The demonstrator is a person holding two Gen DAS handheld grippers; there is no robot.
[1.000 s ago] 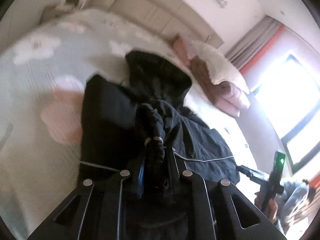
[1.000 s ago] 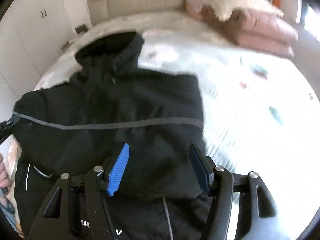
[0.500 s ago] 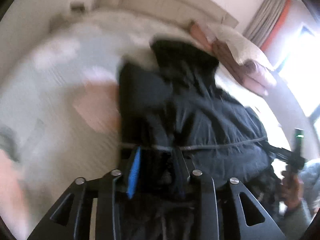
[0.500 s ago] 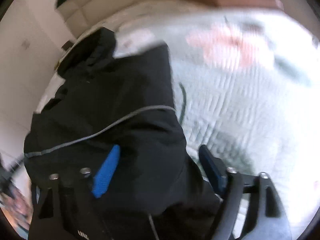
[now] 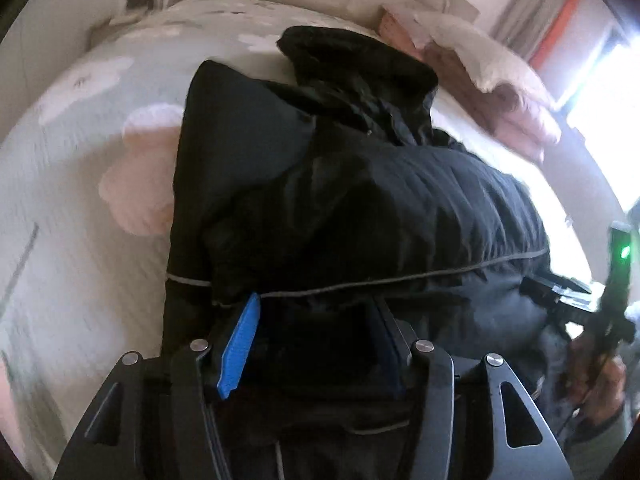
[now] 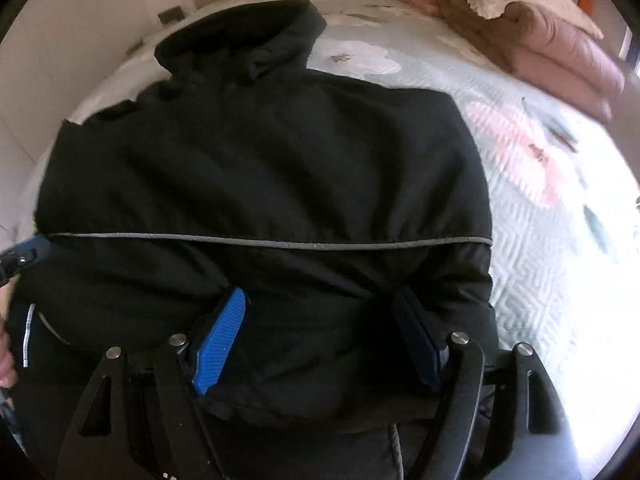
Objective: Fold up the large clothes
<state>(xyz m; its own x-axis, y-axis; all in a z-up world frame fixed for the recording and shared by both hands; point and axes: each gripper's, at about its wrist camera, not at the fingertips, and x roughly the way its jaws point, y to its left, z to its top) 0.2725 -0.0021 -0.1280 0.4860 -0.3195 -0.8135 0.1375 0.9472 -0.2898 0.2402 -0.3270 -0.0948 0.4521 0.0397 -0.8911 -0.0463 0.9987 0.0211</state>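
Observation:
A large black hooded jacket [image 6: 264, 168] with a thin grey piping line lies on the bed, hood toward the headboard, sides folded in. It also fills the left wrist view [image 5: 360, 208]. My left gripper [image 5: 316, 320] is open, its blue pads apart over the jacket's lower left part. My right gripper [image 6: 320, 320] is open, jaws wide over the jacket's lower edge, nothing clamped. The right gripper's body [image 5: 580, 300] shows at the right edge of the left wrist view, and the left gripper's tip [image 6: 24, 252] at the left edge of the right wrist view.
The bed has a pale green quilt with pink and white flowers [image 6: 536, 160]. Folded pink and brown blankets with a cream pillow [image 6: 540, 36] lie at the head right. White wardrobes [image 6: 60, 20] stand left. A bright window [image 5: 600, 76] is at the right.
My left gripper was shut on a bunched sleeve; it has let go and opened. The jacket now lies flatter, with the sleeve folded in. Both grippers moved closer over the lower part.

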